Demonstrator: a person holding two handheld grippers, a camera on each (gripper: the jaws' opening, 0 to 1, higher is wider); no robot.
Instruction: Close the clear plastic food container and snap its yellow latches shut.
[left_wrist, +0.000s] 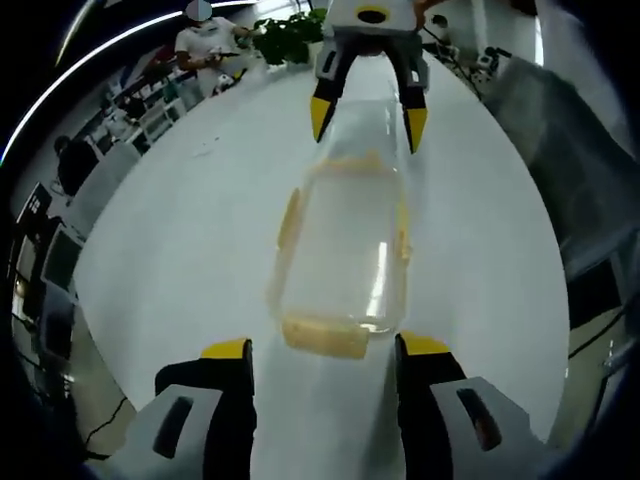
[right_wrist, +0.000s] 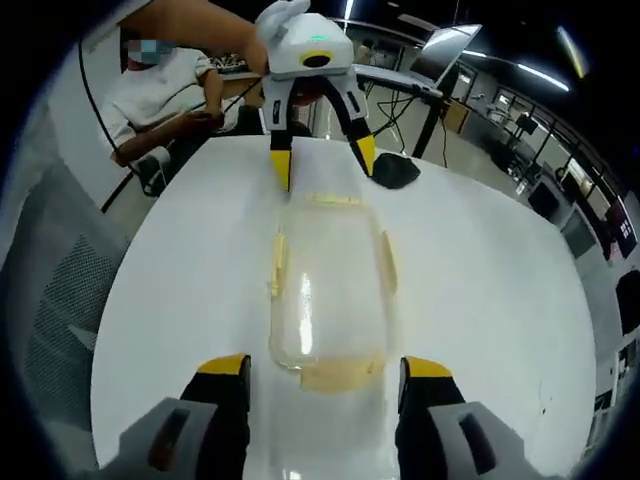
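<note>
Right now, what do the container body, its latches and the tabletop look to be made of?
Container: clear, glossy plastic by the look; the table shows through and light glints on its wall. Latches: opaque yellow plastic, probably, duller than the body. Table: smooth white surface with a soft sheen, likely laminate; cannot tell for sure.

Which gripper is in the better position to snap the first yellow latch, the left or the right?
Neither has a clear advantage. The left gripper and the right gripper are both open, each facing one end latch of the clear container on the white table. In each view the near end latch lies just ahead of the jaws.
</note>
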